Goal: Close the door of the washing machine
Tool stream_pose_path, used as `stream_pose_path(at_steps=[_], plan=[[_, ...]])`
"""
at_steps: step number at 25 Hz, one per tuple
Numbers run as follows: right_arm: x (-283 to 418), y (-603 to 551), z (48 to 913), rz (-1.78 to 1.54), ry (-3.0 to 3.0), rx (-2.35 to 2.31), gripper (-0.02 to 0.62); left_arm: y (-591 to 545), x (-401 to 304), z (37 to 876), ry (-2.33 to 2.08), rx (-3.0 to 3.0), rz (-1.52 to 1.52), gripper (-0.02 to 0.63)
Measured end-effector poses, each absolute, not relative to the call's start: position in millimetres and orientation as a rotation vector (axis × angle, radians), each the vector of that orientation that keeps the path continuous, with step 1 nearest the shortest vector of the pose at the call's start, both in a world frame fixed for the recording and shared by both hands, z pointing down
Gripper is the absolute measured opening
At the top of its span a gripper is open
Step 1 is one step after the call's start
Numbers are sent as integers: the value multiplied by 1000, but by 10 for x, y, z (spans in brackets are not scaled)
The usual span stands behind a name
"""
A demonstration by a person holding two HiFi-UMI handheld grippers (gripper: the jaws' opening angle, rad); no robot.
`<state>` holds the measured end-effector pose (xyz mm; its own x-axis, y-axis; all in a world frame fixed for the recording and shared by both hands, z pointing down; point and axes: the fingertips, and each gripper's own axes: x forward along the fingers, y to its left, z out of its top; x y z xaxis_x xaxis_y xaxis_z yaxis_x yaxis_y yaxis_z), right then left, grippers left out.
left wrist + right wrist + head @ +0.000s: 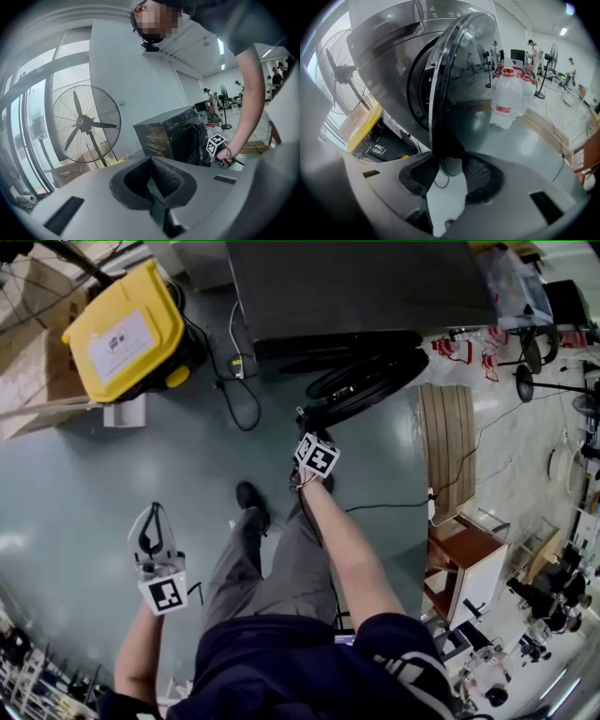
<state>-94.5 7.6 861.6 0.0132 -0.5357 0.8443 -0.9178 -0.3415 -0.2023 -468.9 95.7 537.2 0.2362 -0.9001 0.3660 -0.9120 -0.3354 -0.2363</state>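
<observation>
The grey washing machine point(356, 287) stands at the top of the head view, its round dark-glass door point(370, 381) swung open toward me. My right gripper point(304, 424) is at the door's outer edge. In the right gripper view the door point(464, 84) fills the middle, and its rim sits between the pads of my right gripper point(447, 171), touching both. My left gripper point(150, 518) hangs apart at the lower left over bare floor. Seen in its own view, the left gripper point(152, 173) is shut on nothing and faces the washing machine point(164, 131) from a distance.
A yellow-lidded bin point(127, 329) and cardboard boxes point(28, 343) stand left of the machine, with cables point(239, 399) on the floor. A wooden pallet point(445, 446) with water bottles point(511, 96) lies to the right. A big standing fan point(84, 124) is near the window.
</observation>
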Motion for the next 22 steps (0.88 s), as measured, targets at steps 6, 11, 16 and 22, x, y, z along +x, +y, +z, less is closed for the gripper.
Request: stream_pose_path(at_steps=[6,11,16,22], plan=[[-1059,-78,8619,1315,-1462,1919,173,939,-4831,5362,-1797,2442,691,25],[-1100,-220,8602,1316,-1453,1951,175,909,-4824,5409,-1817,2403,724,25],[-1163,-408,8613,1320,-1436,1990,176,741,-4840,5409,-1872,2366,721,25],[-1235,-593,8618,1353,-1412,2021,178,614,-4830,5406,-1894,2341,740,25]])
